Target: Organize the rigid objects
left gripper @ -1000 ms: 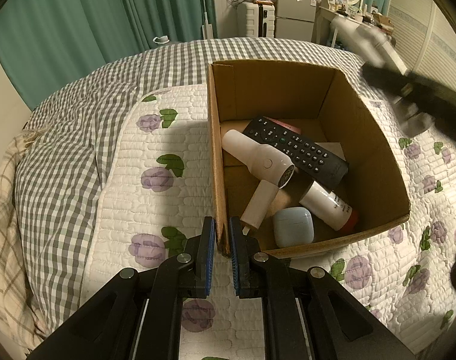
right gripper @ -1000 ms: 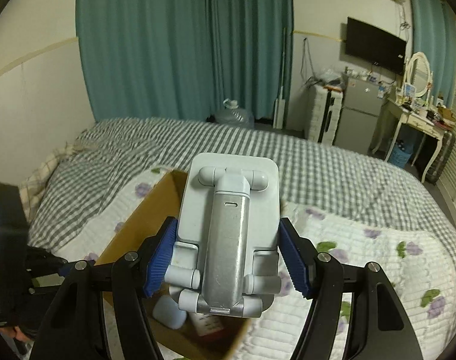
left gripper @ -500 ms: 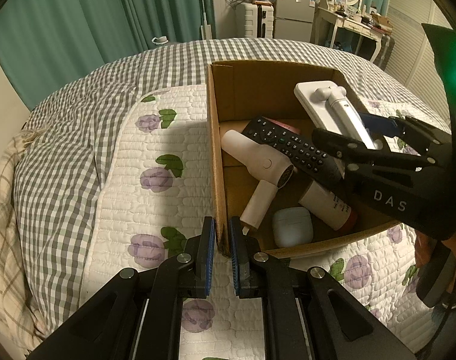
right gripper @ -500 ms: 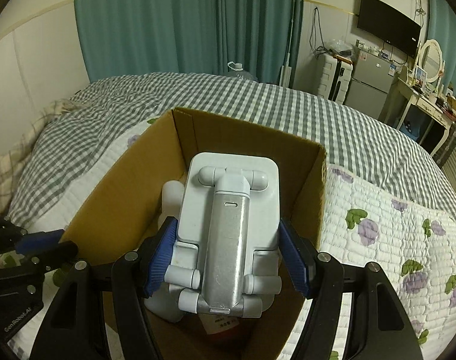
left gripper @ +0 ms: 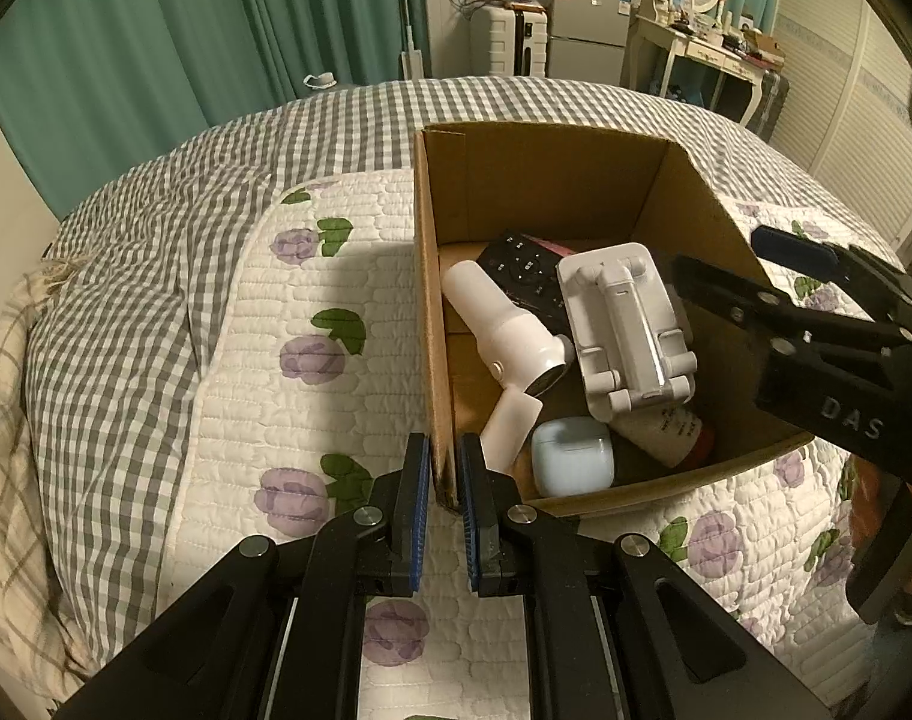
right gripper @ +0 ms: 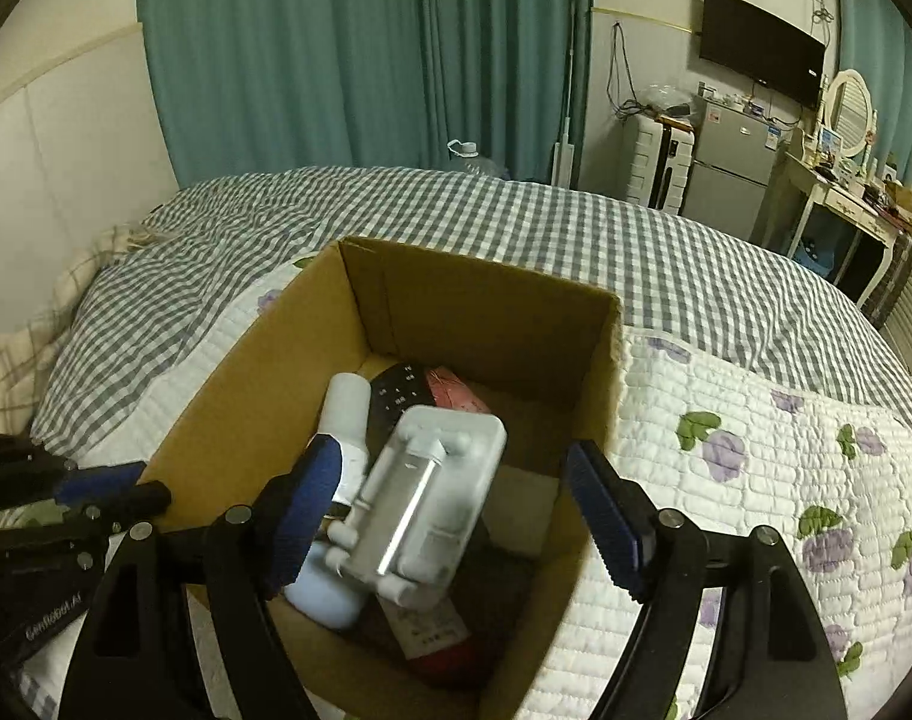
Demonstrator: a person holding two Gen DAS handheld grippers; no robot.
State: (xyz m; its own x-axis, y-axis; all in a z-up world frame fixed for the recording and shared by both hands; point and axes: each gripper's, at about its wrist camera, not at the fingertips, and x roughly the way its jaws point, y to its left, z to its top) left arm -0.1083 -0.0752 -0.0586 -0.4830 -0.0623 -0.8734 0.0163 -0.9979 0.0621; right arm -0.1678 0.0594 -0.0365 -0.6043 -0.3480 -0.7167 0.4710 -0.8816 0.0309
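The cardboard box [left gripper: 552, 180] stands open on the bed [left gripper: 312, 396], on a white quilt with purple flowers. The left gripper [left gripper: 438, 498] is clenched on the box's near-left corner wall, one blue pad outside and one inside. The right gripper [right gripper: 456, 516] is released, its jaws spread wide above the box and touching nothing. The white phone stand [right gripper: 426, 504] lies folded inside the box, tilted, resting on the items beneath it; it appears slightly blurred in the right wrist view. Under and beside it lie a white hair dryer [left gripper: 504, 330] along the left wall, a black remote control [left gripper: 516, 264] towards the back, a pale blue earbud case [left gripper: 573, 456] near the front wall, and a white bottle [left gripper: 666, 432] with a red end. A pink item [right gripper: 456, 390] shows at the back of the box; its identity cannot be determined.
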